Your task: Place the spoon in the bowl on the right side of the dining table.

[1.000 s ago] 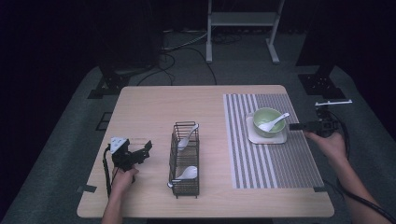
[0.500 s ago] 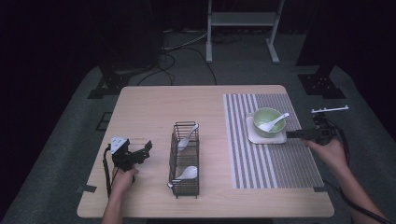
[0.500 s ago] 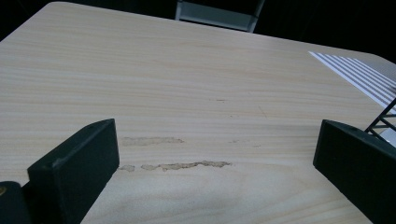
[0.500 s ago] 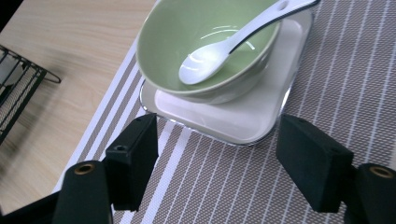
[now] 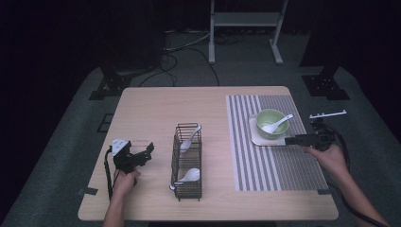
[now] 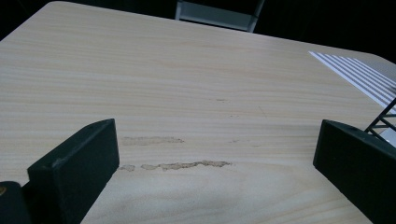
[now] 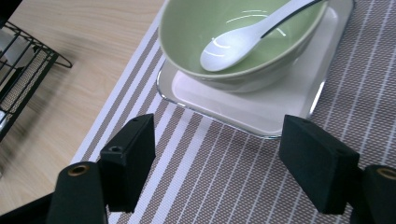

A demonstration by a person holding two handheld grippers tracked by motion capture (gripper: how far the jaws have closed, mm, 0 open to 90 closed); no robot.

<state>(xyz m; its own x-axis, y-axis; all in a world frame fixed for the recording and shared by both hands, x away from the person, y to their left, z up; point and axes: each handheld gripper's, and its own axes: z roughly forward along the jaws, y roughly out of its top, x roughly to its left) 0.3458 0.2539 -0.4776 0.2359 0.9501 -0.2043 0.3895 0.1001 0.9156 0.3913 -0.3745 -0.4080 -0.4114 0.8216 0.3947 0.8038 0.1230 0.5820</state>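
A green bowl [image 5: 271, 123] stands on a square white plate [image 5: 257, 138] on the striped placemat [image 5: 279, 165], with a white spoon [image 5: 276, 125] lying in it. In the right gripper view the bowl [image 7: 243, 42] and the spoon [image 7: 233, 44] lie just beyond the jaws. My right gripper [image 5: 289, 140] [image 7: 217, 140] hovers at the plate's near right corner. It is open: its jaws have just been opening and nothing is between them. My left gripper [image 5: 147, 153] [image 6: 217, 140] is open over bare wood, left of the wire rack [image 5: 187, 161].
The black wire rack holds two white spoons, one upright [image 5: 189, 139] and one low [image 5: 190, 176]. The rack's corner [image 7: 28, 70] lies to the left in the right gripper view. A white bar [image 5: 327, 114] lies off the table's right edge.
My right gripper has drawn back from the spoon's handle toward the near side of the plate and a little left. The spoon stays in the bowl. The left hand has kept still.
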